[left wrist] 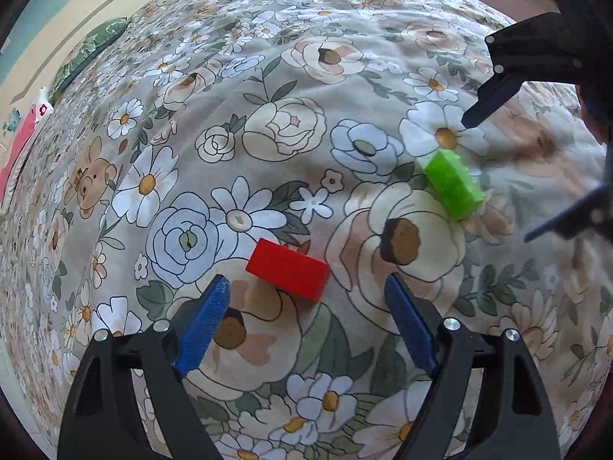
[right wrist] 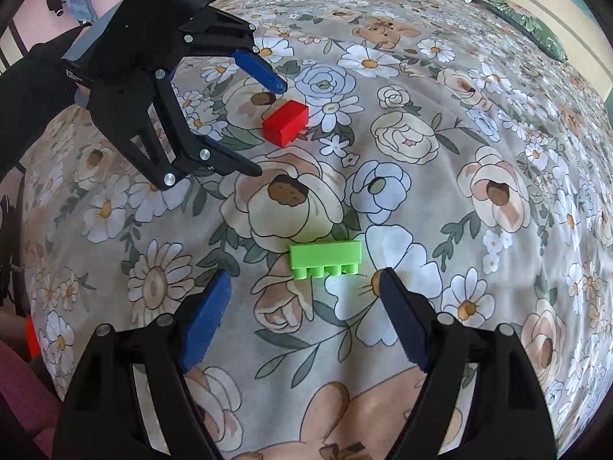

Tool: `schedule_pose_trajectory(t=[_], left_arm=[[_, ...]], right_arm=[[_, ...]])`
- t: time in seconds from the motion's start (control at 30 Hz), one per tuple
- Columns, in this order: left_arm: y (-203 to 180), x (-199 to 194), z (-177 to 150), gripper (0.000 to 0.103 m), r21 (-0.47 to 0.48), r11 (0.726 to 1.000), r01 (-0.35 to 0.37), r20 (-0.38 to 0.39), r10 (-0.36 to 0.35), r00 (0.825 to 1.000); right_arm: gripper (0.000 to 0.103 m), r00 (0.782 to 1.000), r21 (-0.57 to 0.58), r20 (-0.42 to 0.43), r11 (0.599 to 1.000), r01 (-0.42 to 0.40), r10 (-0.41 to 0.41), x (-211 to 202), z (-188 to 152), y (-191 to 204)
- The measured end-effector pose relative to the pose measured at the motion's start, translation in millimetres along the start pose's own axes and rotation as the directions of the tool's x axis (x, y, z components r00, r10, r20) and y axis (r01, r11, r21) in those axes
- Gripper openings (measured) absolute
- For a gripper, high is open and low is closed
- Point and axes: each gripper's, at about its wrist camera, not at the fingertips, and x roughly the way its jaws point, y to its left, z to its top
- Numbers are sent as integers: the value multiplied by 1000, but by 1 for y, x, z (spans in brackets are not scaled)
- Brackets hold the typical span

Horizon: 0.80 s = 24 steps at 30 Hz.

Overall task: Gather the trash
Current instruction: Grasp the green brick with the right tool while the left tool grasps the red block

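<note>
Red and green plastic, two building blocks on a flower-printed bedspread (left wrist: 291,88), are treated as the trash to be collected. Both claws are seen wide open and empty. The left gripper (left wrist: 306,287) is poised over the red block (left wrist: 288,274), which lies just ahead of its blue pads (left wrist: 205,324), apart from them. The right gripper (right wrist: 304,287) is poised over the green block (right wrist: 325,258), which lies between and just beyond its fingertips, untouched.

Risks, as judged from this arrangement: the bedspread is soft and wrinkled, so a descending pad may sink into the cloth and pinch fabric with the block, or push the block sideways out of the jaws. The red block sits askew to the left jaws, so a closing on its corners may be expected to twist it free. The two grippers work near each other, and a collision is possible if both are lowered at once.

The red block is seen as a plain, smooth-sided brick, apparently rigid. The green block is seen lying on its side, a row of studs facing the right wrist camera; its studded face may offer a poorer seat for a pad than its flat sides. No bin is seen.
</note>
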Motion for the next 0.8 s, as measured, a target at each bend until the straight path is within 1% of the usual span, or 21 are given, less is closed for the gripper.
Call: schedule_pose_trajectory(t=[0.03, 0.17, 0.23, 0.27, 0.3, 0.33, 0.37, 0.4, 0.5, 0.53, 0.57, 0.6, 0.8], left_arm=[[2, 2, -1, 85, 4, 1000, 14, 7, -14, 1000], [3, 8, 2, 85, 30, 999, 16, 46, -17, 999], [4, 11, 5, 85, 30, 999, 26, 50, -27, 998], [4, 12, 6, 84, 28, 999, 36, 50, -38, 998], [3, 12, 6, 79, 29, 998, 47, 51, -49, 998], [3, 13, 7, 76, 33, 998, 56, 49, -57, 997], [2, 13, 8, 72, 33, 998, 59, 50, -61, 997], [2, 14, 9, 64, 29, 997, 70, 49, -71, 996], [0, 14, 11, 48, 7, 997, 83, 41, -83, 996], [-1, 14, 11, 45, 3, 997, 81, 41, -81, 996], [-3, 14, 11, 45, -2, 997, 71, 40, -71, 997], [-4, 14, 11, 45, -6, 998, 60, 39, -60, 997], [-12, 9, 10, 45, -48, 999, 21, 54, -18, 998]], right_arm=[[79, 1000, 3, 0, 1000, -9, 9, 5, 0, -3], [79, 999, 24, 0, 999, -34, 34, 23, 4, -10], [79, 998, 33, 6, 998, -58, 58, 29, 5, -12], [79, 998, 27, 7, 998, -56, 55, 31, 5, -11], [79, 999, 15, 9, 999, -50, 50, 32, 5, -10], [79, 999, 2, 8, 999, -46, 46, 34, 4, -9], [79, 999, -6, 8, 999, -44, 44, 36, 4, -8], [78, 999, -9, 11, 999, -47, 47, 36, 4, -9], [66, 998, 13, 24, 998, -58, 58, 35, 7, -15], [59, 997, 23, 29, 997, -67, 67, 34, 7, -18], [53, 997, 30, 34, 997, -74, 73, 35, 10, -21], [45, 996, 36, 38, 996, -80, 79, 36, 11, -23], [45, 995, 40, 72, 997, -72, 69, 35, 8, -22]])
